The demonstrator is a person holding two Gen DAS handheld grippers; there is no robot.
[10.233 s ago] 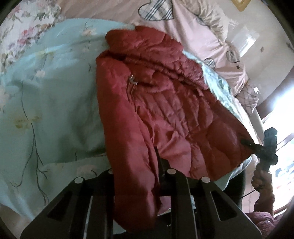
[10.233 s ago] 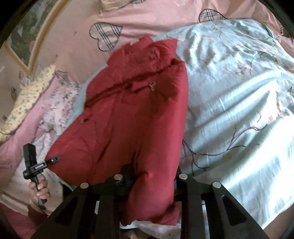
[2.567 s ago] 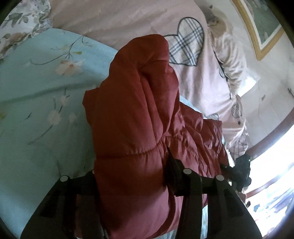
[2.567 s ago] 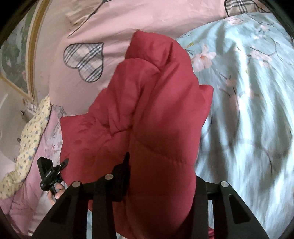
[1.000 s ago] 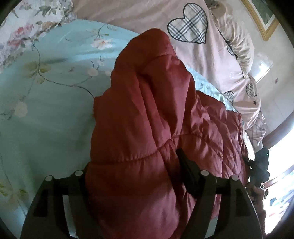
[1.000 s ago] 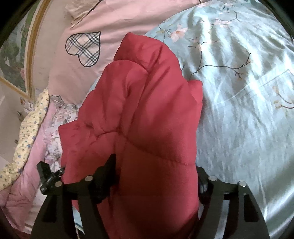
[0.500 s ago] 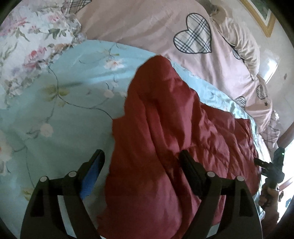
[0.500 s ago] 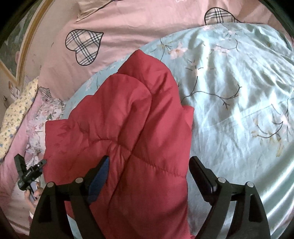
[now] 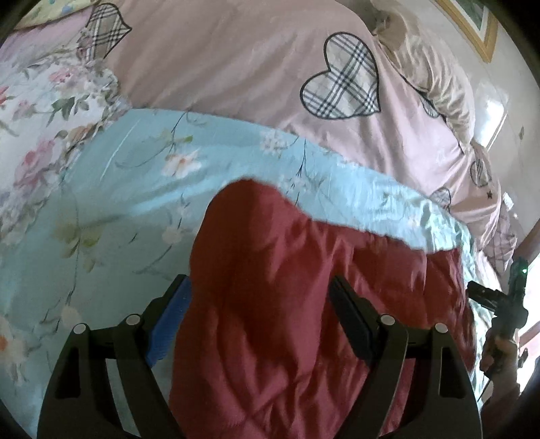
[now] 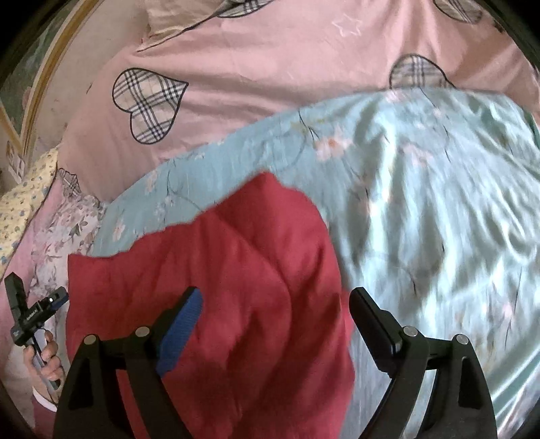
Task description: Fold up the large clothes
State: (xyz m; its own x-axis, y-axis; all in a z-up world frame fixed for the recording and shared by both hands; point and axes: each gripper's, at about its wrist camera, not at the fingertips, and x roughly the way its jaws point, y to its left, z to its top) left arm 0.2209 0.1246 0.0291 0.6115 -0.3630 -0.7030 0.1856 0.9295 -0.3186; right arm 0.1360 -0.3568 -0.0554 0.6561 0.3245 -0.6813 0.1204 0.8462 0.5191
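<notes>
Nearest me, both my grippers have let go. The left gripper (image 9: 258, 300) stands with its jaws spread wide over the jacket (image 9: 303, 304), the red cloth bulging up between them but no longer pinched. A second ago those jaws were pressed into the padding. The right gripper (image 10: 275, 310) is the same: jaws apart, its blue pad (image 10: 180, 332) clear of the cloth, where a second ago it was buried in the fold.

Between and beyond the jaws, the jacket now lies flat on the blue quilt (image 9: 101, 202), doubled over on itself, with a rounded folded edge at the far end. Moments ago that end stood up as a tall hump held in the air; now it has dropped and spread out low. In the left view I see my right hand's gripper at the jacket's right edge; in the right view my left one sits just beside its left edge.

I judge this fold is laid and released. The bundle looks puffy, so it may spring open, and I think another fold or a press-down is needed before it is done.

Farther off, the pink sheet (image 10: 270, 84) with checked hearts rises behind the quilt, and a picture frame (image 9: 472, 30) hangs at the far right.
</notes>
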